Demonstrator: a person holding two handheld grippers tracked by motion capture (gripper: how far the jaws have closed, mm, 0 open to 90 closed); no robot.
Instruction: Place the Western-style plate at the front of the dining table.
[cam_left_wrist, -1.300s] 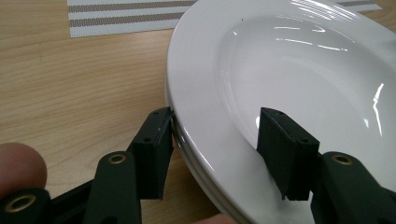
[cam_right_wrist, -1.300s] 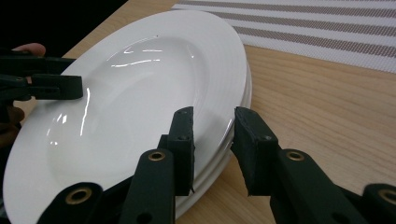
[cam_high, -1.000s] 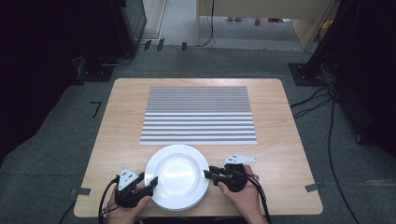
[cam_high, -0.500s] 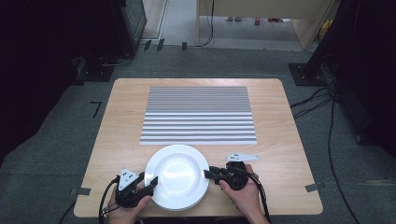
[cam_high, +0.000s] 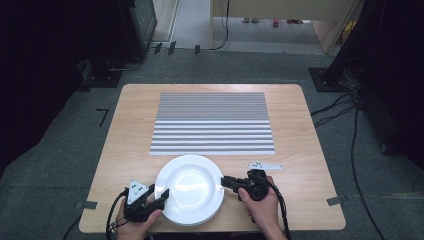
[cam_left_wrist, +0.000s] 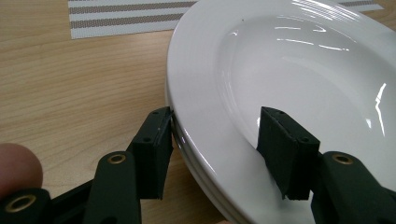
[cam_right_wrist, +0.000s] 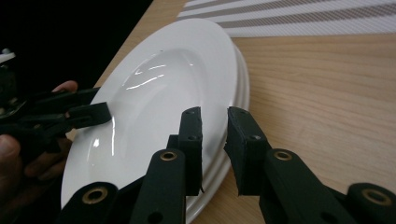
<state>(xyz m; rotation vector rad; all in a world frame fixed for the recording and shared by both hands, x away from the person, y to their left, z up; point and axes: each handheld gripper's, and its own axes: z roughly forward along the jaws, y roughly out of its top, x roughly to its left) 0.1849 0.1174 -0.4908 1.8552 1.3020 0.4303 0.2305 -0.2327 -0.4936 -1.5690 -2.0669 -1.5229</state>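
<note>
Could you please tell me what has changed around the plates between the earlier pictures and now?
The right gripper has just been closing its jaws on the right rim of the top plate, which sits between them in the right gripper view. The left gripper keeps its place at the left rim, jaws astride it. The stack of plates, the striped mat and the table lie as before.

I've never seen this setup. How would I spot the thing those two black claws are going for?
Find the wooden table and the grey striped placemat lying on it. Just in front of the mat, at the person's edge, sits a stack of white plates, with the left gripper and right gripper at opposite rims. It is the sole round, glossy white thing there.
</note>
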